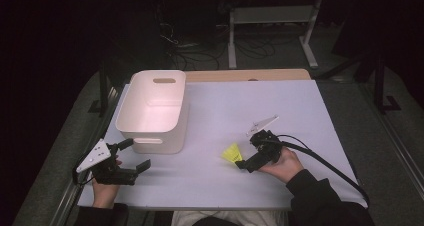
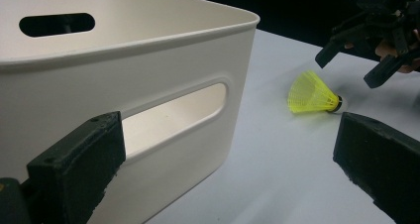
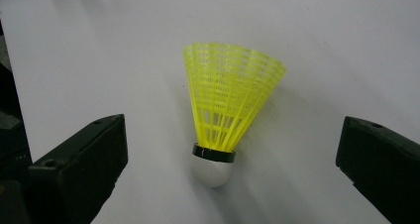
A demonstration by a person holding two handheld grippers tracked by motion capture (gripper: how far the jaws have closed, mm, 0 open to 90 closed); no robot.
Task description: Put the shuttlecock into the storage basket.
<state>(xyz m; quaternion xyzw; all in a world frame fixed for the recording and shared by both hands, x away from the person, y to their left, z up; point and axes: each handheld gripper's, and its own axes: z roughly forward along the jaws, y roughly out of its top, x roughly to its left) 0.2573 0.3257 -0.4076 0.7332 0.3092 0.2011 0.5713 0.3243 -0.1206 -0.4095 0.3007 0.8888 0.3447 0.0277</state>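
A yellow shuttlecock (image 1: 231, 152) with a white cork lies on the white table (image 1: 240, 106), at front centre-right. My right gripper (image 1: 245, 153) is open just to its right. In the right gripper view the shuttlecock (image 3: 225, 105) lies between the wide-apart jaws, cork toward the camera, touching neither; the right gripper (image 3: 228, 174) holds nothing. My left gripper (image 1: 136, 154) is open at the front left, just before the white bin (image 1: 155, 111). The left gripper view shows the bin (image 2: 148, 85) close ahead, the shuttlecock (image 2: 314, 92) farther off and the right gripper (image 2: 371, 50) beyond it; the left gripper (image 2: 228, 169) is empty.
The bin has handle slots (image 1: 148, 140) in its near and far walls, and nothing shows inside it. A black cable (image 1: 325, 161) trails from the right gripper toward the table's front right corner. Behind the table stand a wooden edge (image 1: 245, 75) and a metal frame (image 1: 270, 31) among floor cables.
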